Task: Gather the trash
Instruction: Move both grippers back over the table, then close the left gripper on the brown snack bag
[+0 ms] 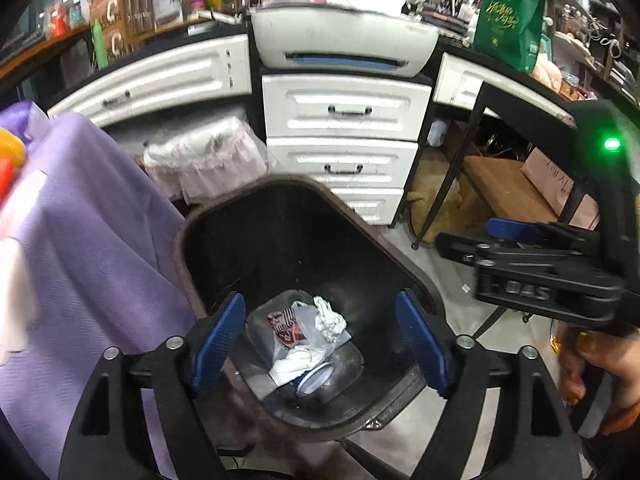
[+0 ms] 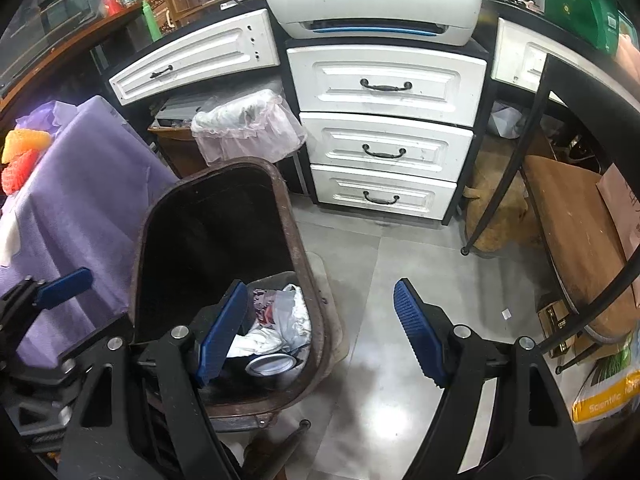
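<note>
A dark brown trash bin [image 1: 192, 240] [image 2: 138, 240] stands on the floor. Inside it lie crumpled white paper [image 1: 329, 317] [image 2: 260, 340], a clear plastic bag with a red wrapper [image 1: 286, 326] [image 2: 266, 308] and a can [image 1: 316, 380] [image 2: 269, 364]. My left gripper [image 1: 320, 340] is open and empty above the bin's mouth. My right gripper [image 2: 320, 336] is open and empty over the bin's right rim and the floor. It also shows in the left wrist view [image 1: 472, 246] at the right, and the left gripper shows at the left of the right wrist view [image 2: 60, 286].
A table under purple cloth [image 1: 88, 220] [image 2: 80, 184] stands left of the bin, with orange foam nets [image 2: 24, 152] on it. White drawers [image 1: 344, 140] [image 2: 384, 136] and a printer [image 2: 376, 0] are behind. A second lined bin [image 2: 248, 128], a wooden chair [image 2: 572, 220] and grey floor [image 2: 400, 280] are at the right.
</note>
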